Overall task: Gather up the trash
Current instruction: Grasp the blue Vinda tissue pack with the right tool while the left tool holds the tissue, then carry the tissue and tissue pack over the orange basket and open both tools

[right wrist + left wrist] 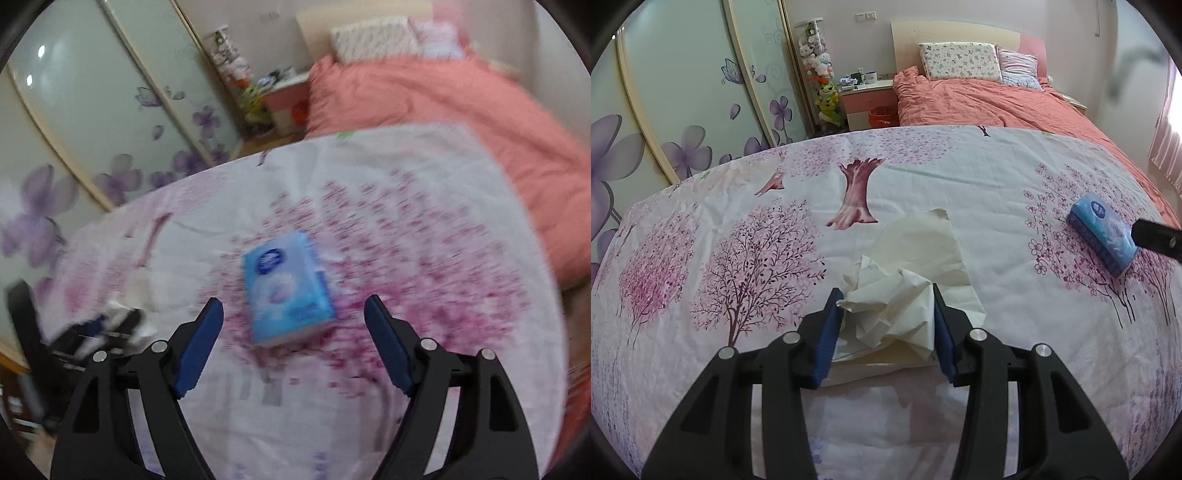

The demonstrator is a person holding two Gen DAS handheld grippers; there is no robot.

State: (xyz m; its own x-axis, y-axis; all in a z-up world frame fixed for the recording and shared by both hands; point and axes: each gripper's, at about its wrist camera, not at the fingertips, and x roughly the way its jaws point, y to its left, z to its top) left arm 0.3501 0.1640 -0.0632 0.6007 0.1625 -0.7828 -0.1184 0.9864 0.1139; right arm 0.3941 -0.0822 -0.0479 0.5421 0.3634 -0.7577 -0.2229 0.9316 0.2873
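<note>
- Tissue [890, 299] sits crumpled between our left gripper [886, 295] pads, apparently pinched; we squeeze firmly before lifting.
- Our right gripper [293, 308] hangs spread wide, tissue pack [286, 288] just ahead; we centre it first.

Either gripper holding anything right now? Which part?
Left gripper pinches the crumpled tissue across its bunched middle. Right gripper is open, holding nothing, short of the blue tissue pack.
</note>
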